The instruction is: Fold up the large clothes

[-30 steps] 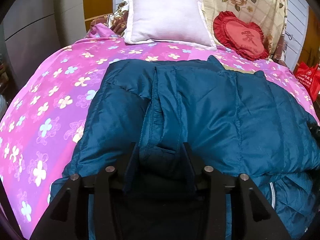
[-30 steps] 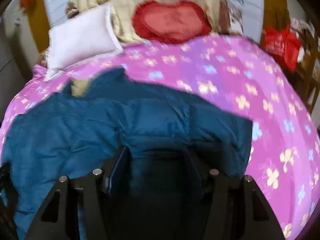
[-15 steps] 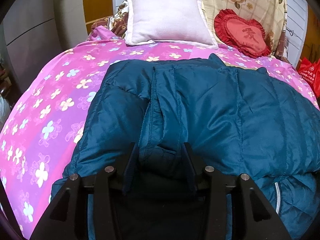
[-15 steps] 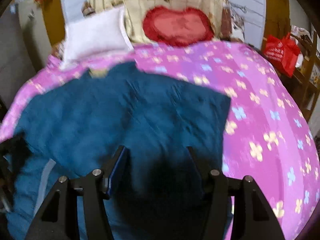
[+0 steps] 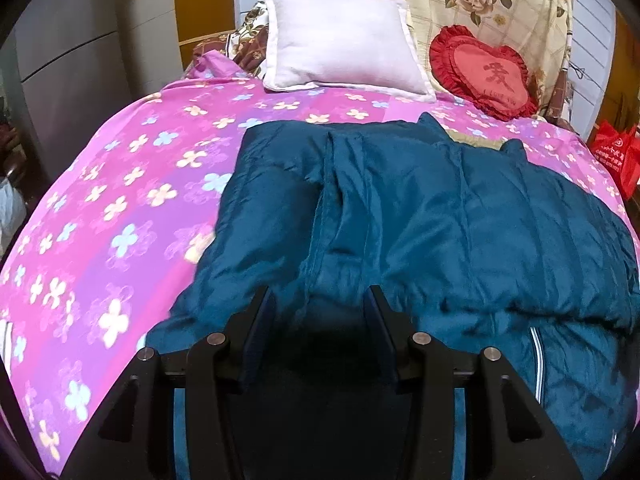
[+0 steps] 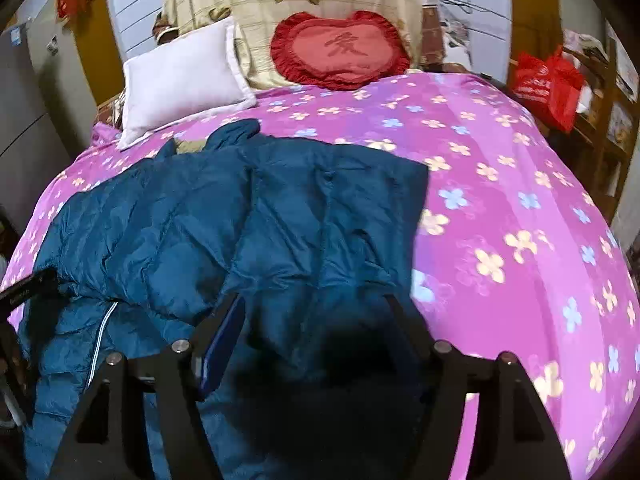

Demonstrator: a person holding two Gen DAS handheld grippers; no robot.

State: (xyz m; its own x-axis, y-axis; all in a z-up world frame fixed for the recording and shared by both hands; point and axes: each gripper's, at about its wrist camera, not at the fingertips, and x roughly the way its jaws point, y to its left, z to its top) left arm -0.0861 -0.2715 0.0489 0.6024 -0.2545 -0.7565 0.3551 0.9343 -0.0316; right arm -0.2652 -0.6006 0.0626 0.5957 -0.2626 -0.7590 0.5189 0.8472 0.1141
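- Left gripper has let go: the jacket fold once pinched between its fingers now lies ahead.
- Right gripper pulled back, jacket flap laid flat ahead.

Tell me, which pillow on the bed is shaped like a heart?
The red ruffled pillow with a character stitched in its middle is the heart. The other one, the white pillow to its left, is a plain rectangle.

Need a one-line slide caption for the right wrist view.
Open right gripper over a folded teal puffer jacket on a pink floral bedspread.
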